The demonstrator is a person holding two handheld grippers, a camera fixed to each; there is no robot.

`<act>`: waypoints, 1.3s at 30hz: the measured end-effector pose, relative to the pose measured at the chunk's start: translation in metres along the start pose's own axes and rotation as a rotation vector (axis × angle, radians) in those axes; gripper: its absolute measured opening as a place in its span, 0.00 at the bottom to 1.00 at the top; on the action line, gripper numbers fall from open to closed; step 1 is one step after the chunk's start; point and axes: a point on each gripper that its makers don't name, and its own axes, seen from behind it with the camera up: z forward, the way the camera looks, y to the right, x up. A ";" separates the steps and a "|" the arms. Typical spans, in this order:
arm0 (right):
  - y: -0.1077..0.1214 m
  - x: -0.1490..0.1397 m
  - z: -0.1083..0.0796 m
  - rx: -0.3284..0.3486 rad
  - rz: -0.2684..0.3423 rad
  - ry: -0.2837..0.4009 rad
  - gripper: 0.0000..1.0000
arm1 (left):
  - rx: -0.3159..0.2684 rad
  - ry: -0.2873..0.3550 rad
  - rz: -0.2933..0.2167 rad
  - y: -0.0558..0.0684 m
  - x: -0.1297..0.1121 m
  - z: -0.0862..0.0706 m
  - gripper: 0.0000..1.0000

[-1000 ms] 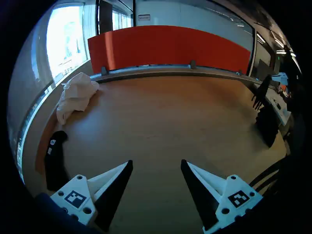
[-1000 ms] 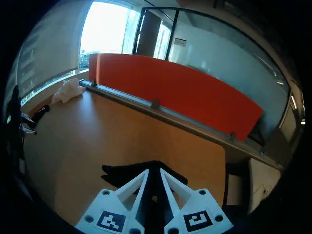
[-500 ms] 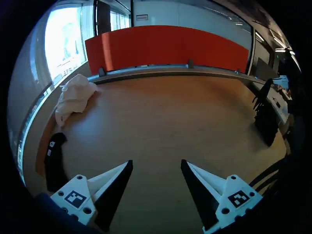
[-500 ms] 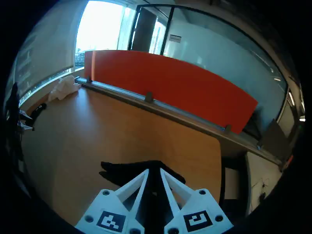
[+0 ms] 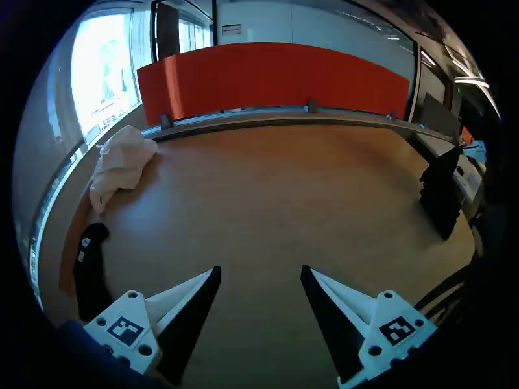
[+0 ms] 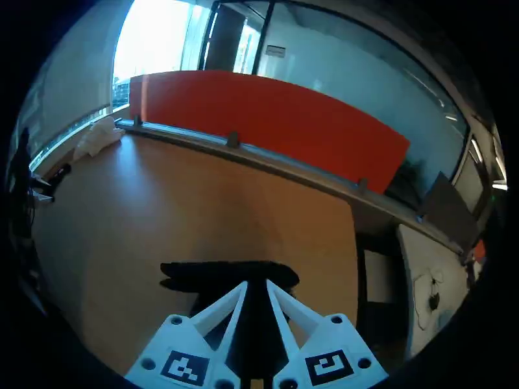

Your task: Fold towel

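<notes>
Left gripper view, left to right:
- Black object (image 5: 89, 259), unidentified, at the bench's (image 5: 272, 194) left edge.
- White towel (image 5: 122, 163), crumpled, far left corner, near the orange partition (image 5: 279, 74).
- Left hand-held gripper (image 5: 260, 268): fingers apart, holding nothing, above bare wood.
- Black towel (image 5: 441, 194), bunched upright at the right edge.

Right gripper view:
- Right hand-held gripper (image 6: 256, 282): fingers drawn together, clamped on the black towel (image 6: 194, 275), which spreads out to its left.

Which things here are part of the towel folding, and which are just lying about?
Job: black towel, pinched in the shut right tool; open left tool; wooden table.
Lying about: crumpled white cloth in the far corner; black object by the table edge; red divider.
</notes>
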 end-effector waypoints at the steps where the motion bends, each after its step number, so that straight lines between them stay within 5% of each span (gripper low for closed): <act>1: 0.000 -0.008 -0.003 -0.005 0.009 -0.008 0.05 | 0.000 -0.001 0.001 0.000 -0.001 0.000 0.91; 9: -0.006 -0.062 -0.021 -0.033 0.069 -0.066 0.05 | -0.005 -0.008 0.007 0.000 -0.006 -0.003 0.91; 19: -0.008 -0.090 -0.027 -0.054 0.110 -0.090 0.05 | -0.013 -0.002 0.023 0.003 -0.002 -0.002 0.91; 39: 0.011 -0.174 0.000 -0.103 0.255 -0.219 0.05 | 0.010 -0.020 0.022 -0.008 -0.015 -0.010 0.91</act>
